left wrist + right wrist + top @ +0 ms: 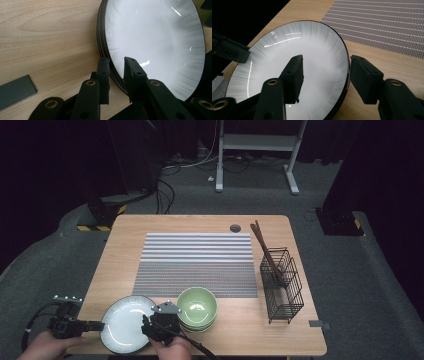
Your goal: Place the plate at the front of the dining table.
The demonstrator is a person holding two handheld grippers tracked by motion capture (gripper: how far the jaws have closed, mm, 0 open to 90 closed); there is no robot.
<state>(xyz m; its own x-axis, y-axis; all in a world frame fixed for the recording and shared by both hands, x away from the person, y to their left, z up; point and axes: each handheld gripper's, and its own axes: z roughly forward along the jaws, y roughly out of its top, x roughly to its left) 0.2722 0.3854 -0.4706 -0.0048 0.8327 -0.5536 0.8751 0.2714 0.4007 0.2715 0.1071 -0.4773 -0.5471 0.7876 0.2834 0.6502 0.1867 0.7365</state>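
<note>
The white plate (127,324) sits at the table's (210,340) near edge, just left of the stacked green bowls (197,308). The left gripper (116,65) straddles the plate's left rim, jaws apparently clamped. The right gripper (325,65) straddles its right rim, jaws spread.

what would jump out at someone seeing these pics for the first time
The white plate at the table's near left edge, with a claw on each side: the left claw straddles its rim, and the right claw is open around the opposite rim. Next, the green bowls stacked just right of it, then the wire basket with chopsticks at the right.
</note>
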